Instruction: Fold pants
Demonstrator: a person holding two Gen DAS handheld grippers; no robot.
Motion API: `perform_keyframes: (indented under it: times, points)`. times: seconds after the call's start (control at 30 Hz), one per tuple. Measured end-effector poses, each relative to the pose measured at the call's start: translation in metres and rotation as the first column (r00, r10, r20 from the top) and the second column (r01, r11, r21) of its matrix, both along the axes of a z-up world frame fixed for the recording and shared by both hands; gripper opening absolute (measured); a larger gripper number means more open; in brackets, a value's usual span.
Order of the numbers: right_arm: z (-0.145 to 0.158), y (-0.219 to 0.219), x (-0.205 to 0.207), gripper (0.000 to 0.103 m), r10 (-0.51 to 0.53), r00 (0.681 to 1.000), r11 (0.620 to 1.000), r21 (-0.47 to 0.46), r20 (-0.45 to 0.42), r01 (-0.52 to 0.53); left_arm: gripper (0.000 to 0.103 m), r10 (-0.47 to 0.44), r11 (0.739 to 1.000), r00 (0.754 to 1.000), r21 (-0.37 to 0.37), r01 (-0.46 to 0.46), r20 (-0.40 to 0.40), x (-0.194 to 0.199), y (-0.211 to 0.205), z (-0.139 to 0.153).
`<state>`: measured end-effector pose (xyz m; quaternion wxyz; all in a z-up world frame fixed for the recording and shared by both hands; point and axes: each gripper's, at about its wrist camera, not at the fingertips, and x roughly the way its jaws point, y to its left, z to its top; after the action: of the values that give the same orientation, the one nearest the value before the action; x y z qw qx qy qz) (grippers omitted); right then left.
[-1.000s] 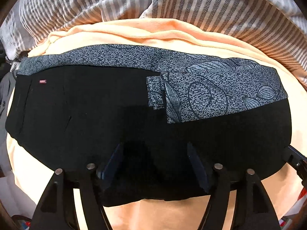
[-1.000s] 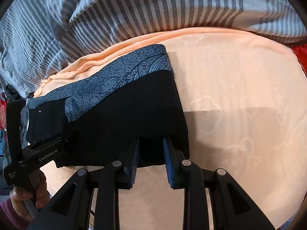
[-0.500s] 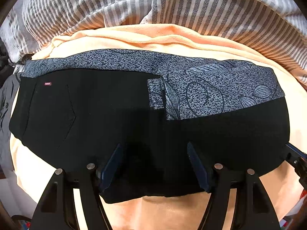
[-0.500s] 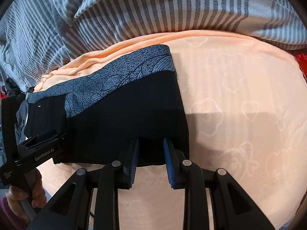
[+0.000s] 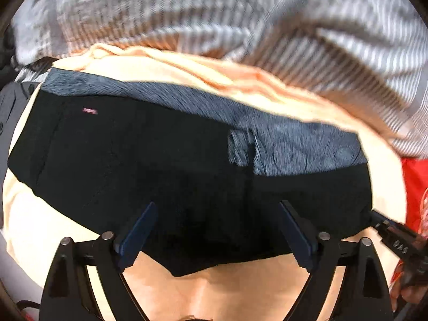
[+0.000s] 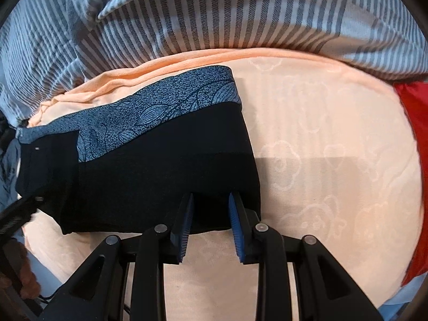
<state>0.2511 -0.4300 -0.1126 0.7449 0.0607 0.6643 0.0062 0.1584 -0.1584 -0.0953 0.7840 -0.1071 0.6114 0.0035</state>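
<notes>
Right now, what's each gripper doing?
Left gripper: open, fingers straddling the pants, gripping nothing.
Right gripper: partly open over the pants' edge, not clamped.

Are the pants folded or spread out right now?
Folded: the pants lie as a compact layered block on the peach sheet, one layer overlapping another.

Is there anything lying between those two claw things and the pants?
Nothing visible. The left gripper and right gripper both sit open right at the near edge of the pants, with only the bare peach sheet around.
</notes>
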Motion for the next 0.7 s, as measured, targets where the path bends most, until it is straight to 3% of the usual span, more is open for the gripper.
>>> perform_keyframes:
  times: [0.13, 0.27, 0.33, 0.53, 0.7]
  points:
    - [0.015, 0.02, 0.0, 0.042, 0.036, 0.999, 0.998, -0.043, 0.032, -0.034, 0.092, 0.05, 0.997, 0.999, -0.063, -0.049, 0.011, -0.004, 0.025, 0.007]
    - [0.032, 0.05, 0.0, 0.074, 0.1, 0.991, 0.994, -0.06, 0.091, -0.094, 0.092, 0.113, 0.984, 0.993, -0.138, -0.11, 0.013, -0.011, 0.057, 0.003]
    - [0.036, 0.067, 0.002, 0.08, 0.138, 0.985, 0.99, -0.057, 0.107, -0.132, 0.092, 0.132, 0.977, 0.991, -0.169, -0.129, 0.011, -0.012, 0.068, -0.001]
    - [0.021, 0.113, 0.007, 0.082, 0.24, 0.969, 0.97, -0.043, 0.06, -0.238, 0.092, 0.15, 0.966, 0.989, -0.213, -0.148, -0.009, -0.018, 0.092, -0.009]
    - [-0.007, 0.131, 0.002, 0.082, 0.277, 0.961, 0.96, -0.048, -0.014, -0.277, 0.092, 0.231, 0.921, 0.973, -0.324, -0.215, 0.011, -0.032, 0.124, -0.004]
